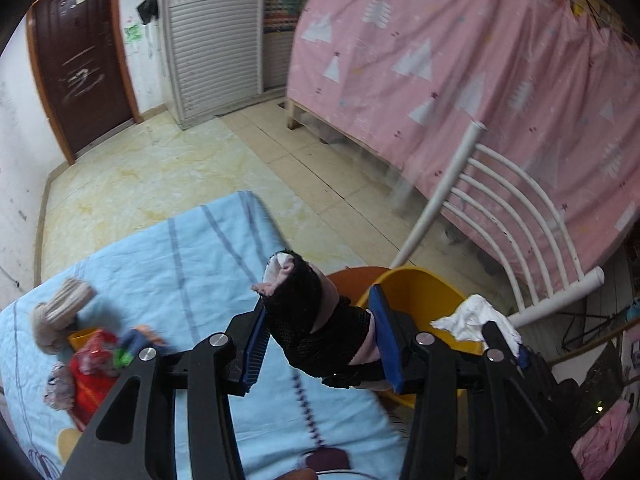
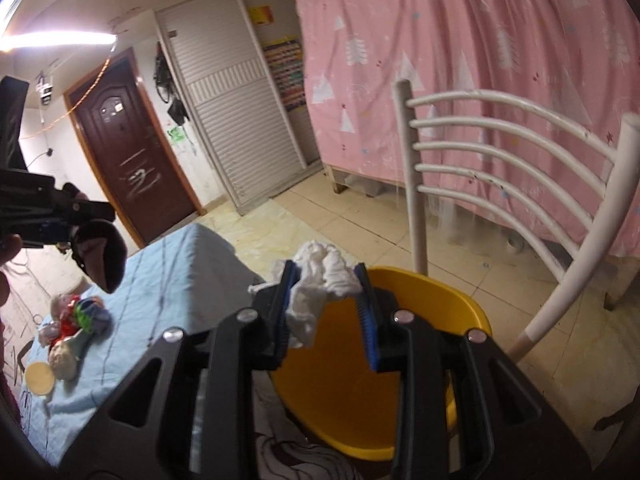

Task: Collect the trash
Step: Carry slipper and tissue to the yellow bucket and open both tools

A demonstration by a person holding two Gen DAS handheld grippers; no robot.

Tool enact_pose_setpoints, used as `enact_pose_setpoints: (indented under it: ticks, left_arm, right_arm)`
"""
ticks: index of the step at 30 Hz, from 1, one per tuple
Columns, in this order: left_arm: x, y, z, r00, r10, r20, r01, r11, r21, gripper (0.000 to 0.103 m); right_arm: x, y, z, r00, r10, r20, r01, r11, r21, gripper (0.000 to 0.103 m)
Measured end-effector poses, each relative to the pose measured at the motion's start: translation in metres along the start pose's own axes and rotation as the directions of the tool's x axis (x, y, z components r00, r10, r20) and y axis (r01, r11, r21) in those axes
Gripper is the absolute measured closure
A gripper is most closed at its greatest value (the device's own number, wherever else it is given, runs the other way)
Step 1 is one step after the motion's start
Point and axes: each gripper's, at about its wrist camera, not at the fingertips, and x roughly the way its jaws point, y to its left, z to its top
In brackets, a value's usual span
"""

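My left gripper [image 1: 320, 340] is shut on a black mesh bundle with pink inside [image 1: 308, 312], held above the blue cloth near the yellow bin [image 1: 424, 296]. In the right wrist view the left gripper [image 2: 60, 220] holds the dark bundle [image 2: 100, 256] at the left. My right gripper [image 2: 326, 300] is shut on a crumpled white tissue [image 2: 320, 280], held over the rim of the yellow bin [image 2: 460, 304]. The tissue [image 1: 476, 316] also shows over the bin in the left wrist view.
A blue striped cloth [image 1: 160, 256] covers the table, with a pile of small items [image 1: 92, 356] on it, also in the right wrist view [image 2: 72, 328]. A white chair [image 2: 520, 184] stands behind the bin, before a pink curtain [image 1: 460, 60]. Tiled floor [image 1: 160, 160] lies beyond.
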Motion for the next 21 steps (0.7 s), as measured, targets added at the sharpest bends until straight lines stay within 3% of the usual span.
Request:
enact_pose_setpoints:
  ticks: [5,9,13,15,21]
  left_arm:
    - [0.019,-0.027,0.001,0.998,-0.057,-0.036,0.058,0.998,0.030,0.064]
    - [0.037,-0.051,0.001,0.991,-0.114,-0.067,0.118,0.991,0.056,0.060]
    - [0.048,-0.068,-0.001,0.987,-0.134,-0.087,0.140,0.988,0.068,0.055]
    - [0.052,-0.072,-0.001,0.986,-0.139,-0.096,0.145,0.987,0.066,0.047]
    - [0.043,-0.076,-0.003,0.988,-0.127,-0.083,0.134,0.987,0.092,0.044]
  right_arm:
    - [0.010,-0.011,-0.003,1.000,-0.027,-0.017,0.027,0.999,0.027,0.069]
    - [0.012,-0.019,-0.003,0.999,-0.045,-0.018,0.046,0.998,0.048,0.050]
    - [0.009,-0.024,-0.003,0.999,-0.051,-0.006,0.052,0.997,0.056,0.049]
    - [0.009,-0.025,-0.001,0.999,-0.049,-0.004,0.049,0.997,0.059,0.048]
    - [0.009,-0.026,0.001,0.999,-0.036,-0.003,0.036,0.998,0.059,0.048]
